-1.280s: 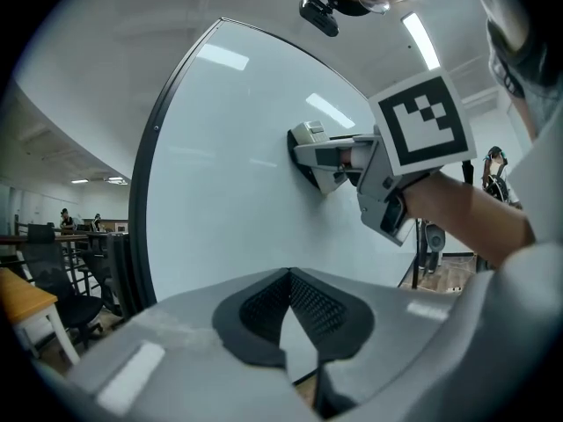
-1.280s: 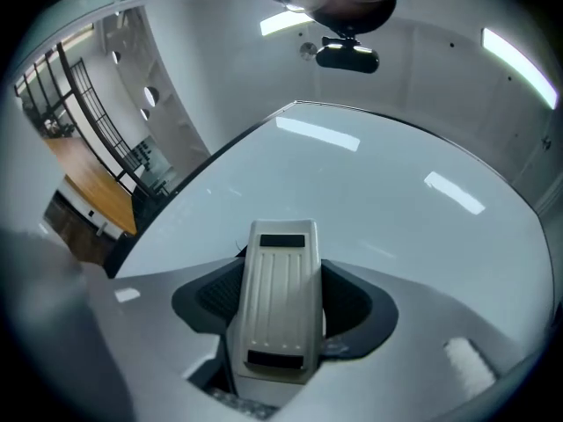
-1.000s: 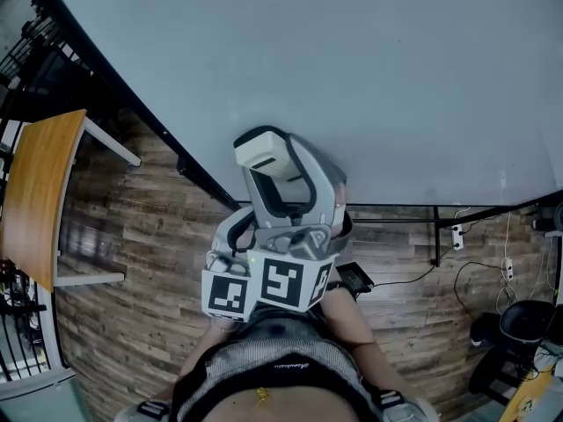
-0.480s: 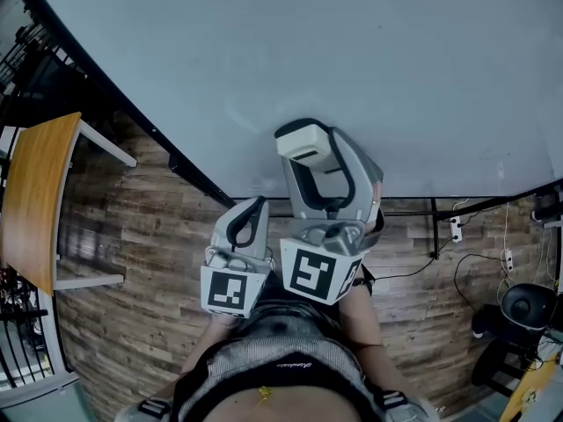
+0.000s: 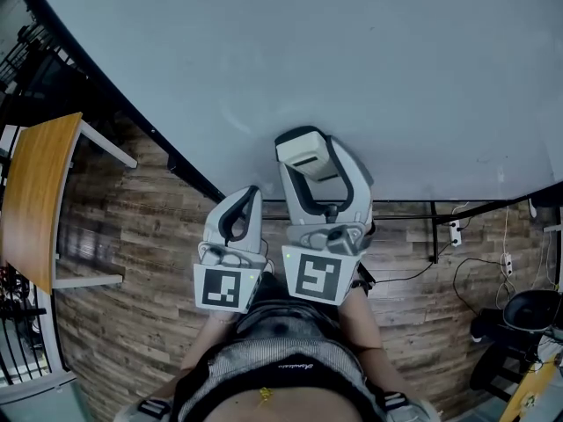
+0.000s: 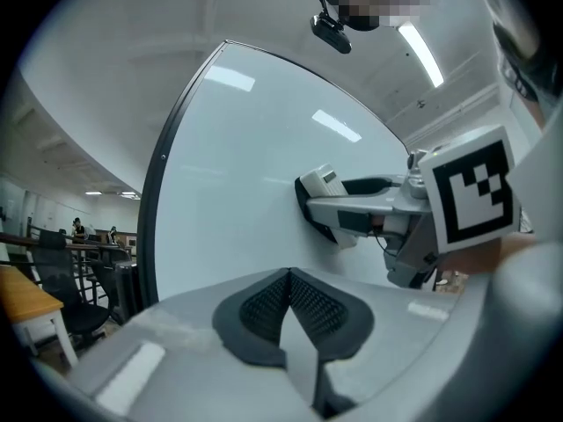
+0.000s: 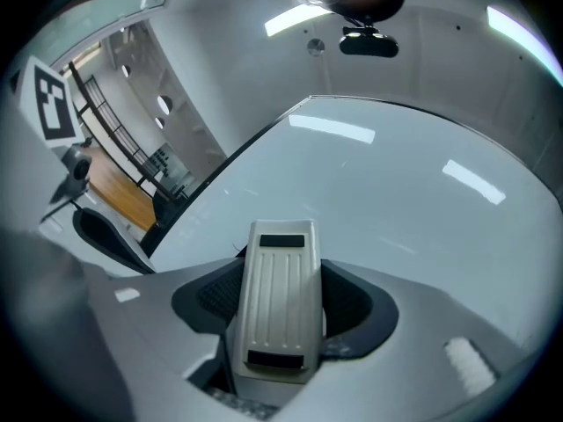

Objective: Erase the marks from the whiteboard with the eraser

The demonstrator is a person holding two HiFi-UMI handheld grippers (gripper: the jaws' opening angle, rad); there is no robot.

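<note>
The whiteboard point(image 5: 352, 51) fills the top of the head view, with only faint smears showing on it. My right gripper point(image 5: 305, 155) is shut on the white eraser point(image 5: 303, 148), which rests against the board's lower part. In the right gripper view the ribbed eraser point(image 7: 280, 310) sits between the black pads, with the whiteboard point(image 7: 378, 209) beyond it. My left gripper point(image 5: 247, 199) hangs beside it to the left, below the board's edge, shut on nothing. In the left gripper view its pads point(image 6: 264, 306) meet, and the eraser point(image 6: 322, 185) touches the whiteboard point(image 6: 237, 165).
The board's black frame point(image 5: 132, 112) runs diagonally down its left edge. A wooden table point(image 5: 35, 192) stands at the far left over the plank floor point(image 5: 132, 271). Cables and a power strip point(image 5: 456, 233) lie at the right, near a dark chair point(image 5: 528, 310).
The right gripper carried the eraser to the right along the board, then slightly down. The left gripper came out from beneath it and now sits beside it.
</note>
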